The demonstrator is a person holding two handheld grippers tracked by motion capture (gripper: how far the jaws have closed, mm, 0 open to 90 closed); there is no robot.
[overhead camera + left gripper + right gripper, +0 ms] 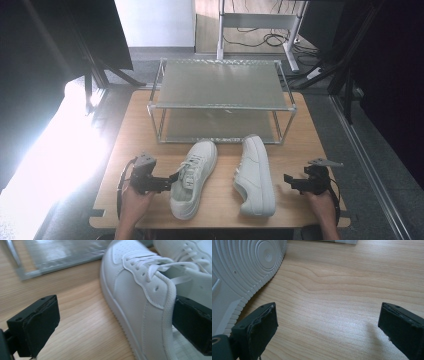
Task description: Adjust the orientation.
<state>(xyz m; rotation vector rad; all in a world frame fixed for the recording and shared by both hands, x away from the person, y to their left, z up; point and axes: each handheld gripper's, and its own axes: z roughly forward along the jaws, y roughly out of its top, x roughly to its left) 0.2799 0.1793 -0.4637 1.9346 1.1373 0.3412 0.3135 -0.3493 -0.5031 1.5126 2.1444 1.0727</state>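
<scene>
1. In the left gripper view, the jaws of the left gripper (117, 327) are seen spread wide, one inside the collar of the left shoe (140, 302) at the right edge of the frame, the other over bare wood at lower left; nothing is clamped yet.
2. In the high view, the left gripper (172, 181) is found at lower left of centre, its tips at the shoe's (194, 177) side, with the person's left hand (134, 197) behind it.
3. In the right gripper view, the jaws of the right gripper (327, 327) are seen released and wide apart above bare wood, holding nothing.
4. The ribbed sole of the right shoe (242, 270) is shown in the upper left of that frame, the shoe lying on its side.
5. In the high view, the right gripper (289, 181) is placed at lower right, just beside the right shoe (256, 175).
6. Both shoes are rested on the bench (220, 200), in front of the metal shoe rack (220, 85) at upper centre.
</scene>
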